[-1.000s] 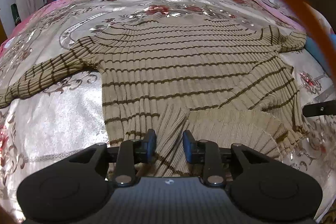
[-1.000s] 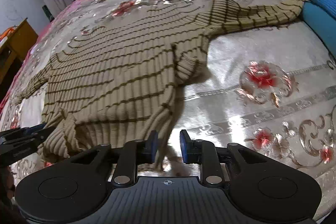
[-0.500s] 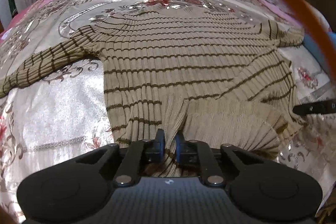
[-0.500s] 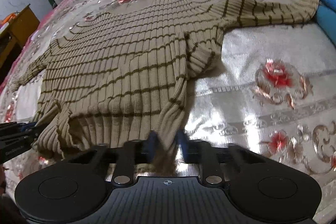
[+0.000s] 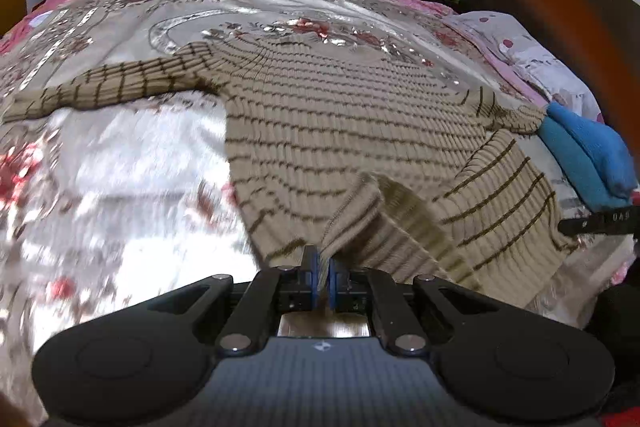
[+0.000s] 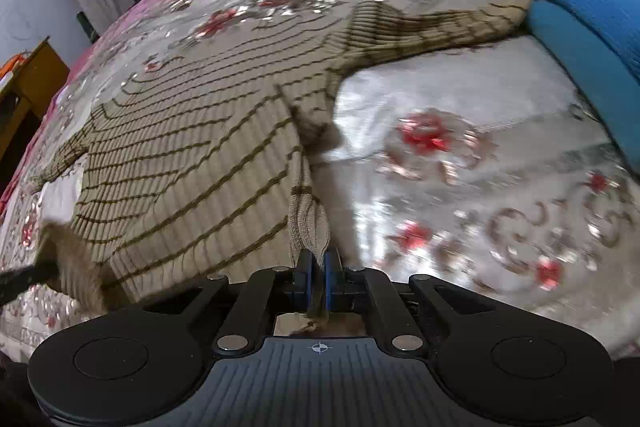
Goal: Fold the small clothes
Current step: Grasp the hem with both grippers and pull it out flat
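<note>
Both sets of jaws have snapped shut since a second ago: left gripper [image 5: 324,267] and right gripper [image 6: 319,267] each pinch the striped sweater's [image 5: 340,131] hem, lifting it off the bed [image 6: 460,99]. Folding's barely begun; sleeves lie spread. Blue garment [image 6: 592,27] crowds the far cuff.

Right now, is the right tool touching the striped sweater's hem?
Touching. The right wrist view shows the right tool shut on the striped sweater, a bunch of ribbed hem pinched between its blue pads and lifted off the bedspread.
</note>
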Demonstrator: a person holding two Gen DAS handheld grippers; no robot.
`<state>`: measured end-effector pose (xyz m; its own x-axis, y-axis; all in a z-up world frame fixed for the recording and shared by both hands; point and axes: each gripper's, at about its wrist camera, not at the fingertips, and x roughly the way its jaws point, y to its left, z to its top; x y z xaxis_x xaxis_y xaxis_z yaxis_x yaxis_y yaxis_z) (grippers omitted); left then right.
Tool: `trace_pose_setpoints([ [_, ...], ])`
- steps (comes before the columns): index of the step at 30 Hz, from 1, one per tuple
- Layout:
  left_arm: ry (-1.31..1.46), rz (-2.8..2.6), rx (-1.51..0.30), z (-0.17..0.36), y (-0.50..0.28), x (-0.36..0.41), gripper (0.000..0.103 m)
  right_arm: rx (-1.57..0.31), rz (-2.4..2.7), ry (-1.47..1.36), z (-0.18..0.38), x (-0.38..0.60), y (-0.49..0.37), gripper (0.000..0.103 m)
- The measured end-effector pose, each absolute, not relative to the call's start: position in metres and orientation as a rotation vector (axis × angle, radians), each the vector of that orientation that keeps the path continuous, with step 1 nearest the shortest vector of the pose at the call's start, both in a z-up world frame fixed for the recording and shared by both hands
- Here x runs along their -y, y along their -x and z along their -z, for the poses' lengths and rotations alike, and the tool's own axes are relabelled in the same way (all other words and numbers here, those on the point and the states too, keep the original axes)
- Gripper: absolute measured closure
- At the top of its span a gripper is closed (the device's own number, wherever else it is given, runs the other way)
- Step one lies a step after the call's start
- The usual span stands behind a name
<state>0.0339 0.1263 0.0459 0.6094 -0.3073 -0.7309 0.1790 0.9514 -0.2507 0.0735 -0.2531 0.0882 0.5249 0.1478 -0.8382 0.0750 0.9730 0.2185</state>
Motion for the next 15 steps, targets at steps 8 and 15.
trace_pose_setpoints([
  [8,0.149,0.262,-0.921,-0.044,-0.003,-0.134,0.090,-1.074,-0.005,-0.202,-0.089,0.275,-0.055,0.099],
  [15,0.097,0.244,-0.901,-0.053,0.002,-0.126,0.090,-1.137,-0.109,-0.184,-0.079,0.263,-0.041,0.098],
])
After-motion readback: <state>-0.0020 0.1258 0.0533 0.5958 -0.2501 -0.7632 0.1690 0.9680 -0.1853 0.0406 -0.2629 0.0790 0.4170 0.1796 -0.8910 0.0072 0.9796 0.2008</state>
